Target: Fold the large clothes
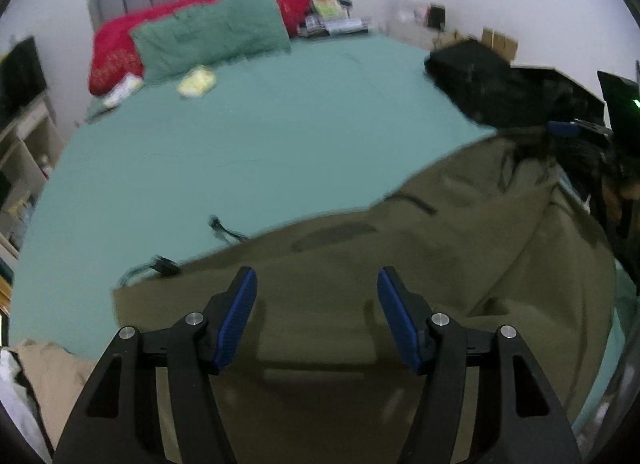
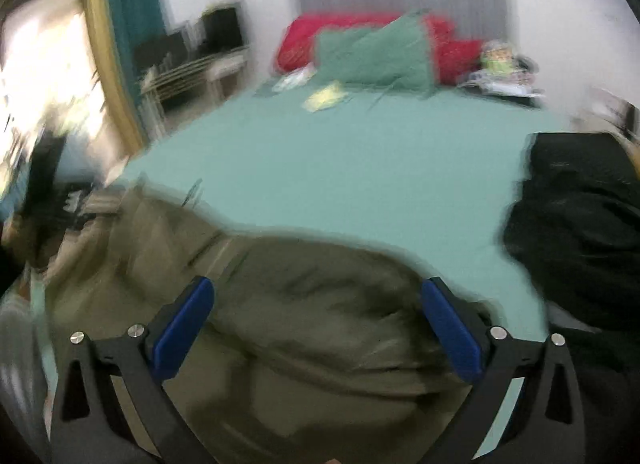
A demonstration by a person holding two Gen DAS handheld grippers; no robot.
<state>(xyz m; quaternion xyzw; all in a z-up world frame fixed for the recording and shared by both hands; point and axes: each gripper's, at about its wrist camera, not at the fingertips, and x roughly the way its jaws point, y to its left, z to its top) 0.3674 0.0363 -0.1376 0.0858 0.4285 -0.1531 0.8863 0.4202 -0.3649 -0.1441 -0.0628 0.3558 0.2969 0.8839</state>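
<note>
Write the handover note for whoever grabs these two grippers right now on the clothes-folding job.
Left gripper: jaws open, nothing between them, over the olive garment.
Right gripper: jaws open wide, empty, above the same garment's bunched part.
Things: olive garment lies at the near edge of the green bed sheet; a black garment lies to its right.
Done: olive garment is laid down and let go; how many folds it has I cannot tell.
Left: smooth and finish folding it, then probably the black one.
</note>
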